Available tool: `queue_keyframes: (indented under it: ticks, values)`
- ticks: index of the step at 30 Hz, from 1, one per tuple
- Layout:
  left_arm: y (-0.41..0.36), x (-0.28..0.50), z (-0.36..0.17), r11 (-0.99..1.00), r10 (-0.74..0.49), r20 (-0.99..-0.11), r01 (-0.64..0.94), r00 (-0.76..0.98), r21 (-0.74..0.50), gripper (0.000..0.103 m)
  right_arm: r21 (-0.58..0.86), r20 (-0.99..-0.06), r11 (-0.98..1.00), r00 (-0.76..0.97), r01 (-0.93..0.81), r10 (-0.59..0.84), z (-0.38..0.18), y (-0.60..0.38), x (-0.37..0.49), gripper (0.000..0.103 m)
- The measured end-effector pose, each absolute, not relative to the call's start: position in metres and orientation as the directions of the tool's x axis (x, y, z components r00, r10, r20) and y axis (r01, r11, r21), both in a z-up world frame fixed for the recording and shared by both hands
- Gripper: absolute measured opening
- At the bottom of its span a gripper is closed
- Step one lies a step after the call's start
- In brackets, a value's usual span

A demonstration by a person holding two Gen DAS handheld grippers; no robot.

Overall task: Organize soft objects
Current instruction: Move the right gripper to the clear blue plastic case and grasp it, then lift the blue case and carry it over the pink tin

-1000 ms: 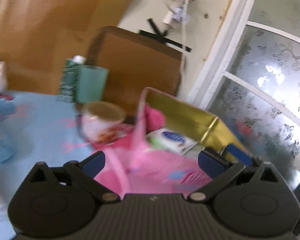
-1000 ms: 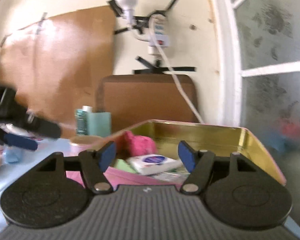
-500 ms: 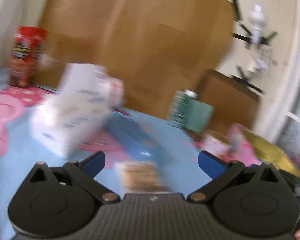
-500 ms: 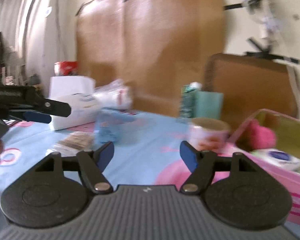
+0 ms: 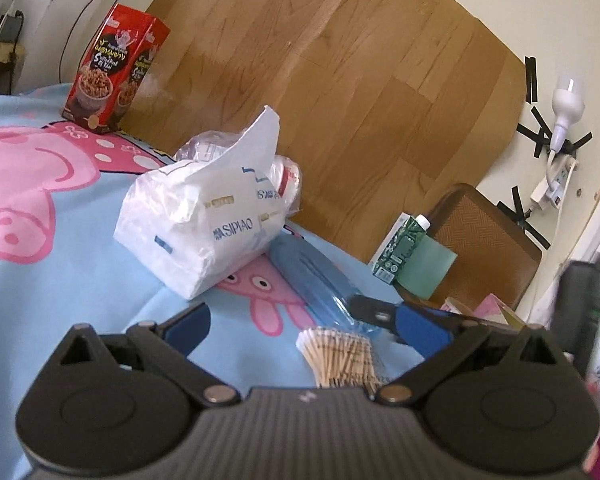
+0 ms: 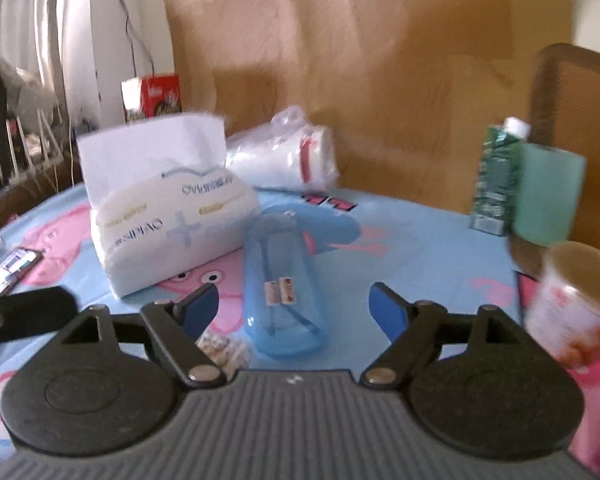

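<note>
A light blue cartoon-print cloth [image 6: 420, 240] covers the table. On it lies the tissue pack [image 6: 168, 216], with the bagged white roll [image 6: 284, 160] behind and the blue case [image 6: 284, 280] just beside it. The left gripper [image 5: 306, 328] stands wide open and empty above the cotton swabs [image 5: 340, 356]. The right gripper [image 6: 294, 306] is opening, gripping nothing.

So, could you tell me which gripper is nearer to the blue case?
Right. The right gripper, jaws opening, has the blue case just ahead between them, ungripped; the left gripper sits farther back, behind the cotton swabs.
</note>
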State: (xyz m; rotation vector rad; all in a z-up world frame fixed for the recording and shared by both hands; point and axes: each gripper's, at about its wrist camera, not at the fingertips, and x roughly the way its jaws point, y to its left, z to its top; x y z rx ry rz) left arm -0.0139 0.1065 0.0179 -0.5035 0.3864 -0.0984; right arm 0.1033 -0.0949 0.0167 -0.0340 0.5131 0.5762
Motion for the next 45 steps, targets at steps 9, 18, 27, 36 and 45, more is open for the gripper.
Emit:
queue_keyframes:
  ticks: [9,18,27,36,45]
  values:
    - [0.107,-0.014,0.015,0.870,-0.189,-0.341,-0.004,0.921,-0.493,0.103,0.144,-0.565,0.868,0.680,-0.476,0.467,-0.003,-0.094,0.147,0.061]
    - [0.109,-0.011,0.014,0.866,-0.181,-0.359,-0.024,0.915,-0.499,0.103,0.198,-0.549,0.893,0.709,-0.404,0.442,-0.002,-0.145,0.120,0.058]
    - [0.108,-0.008,0.015,0.867,-0.202,-0.375,-0.014,0.905,-0.498,0.103,0.267,-0.535,0.862,0.678,-0.431,0.505,-0.004,-0.189,0.042,0.057]
    - [0.020,-0.030,0.056,0.858,-0.459,-0.347,0.306,0.818,-0.413,0.103,0.526,-0.434,0.772,0.669,-0.356,0.604,-0.019,-0.234,-0.020,0.057]
    - [-0.032,0.014,0.027,0.759,-0.616,-0.539,0.251,0.574,-0.600,0.095,0.590,-0.376,0.738,0.697,-0.327,0.610,-0.025,-0.246,-0.037,0.057]
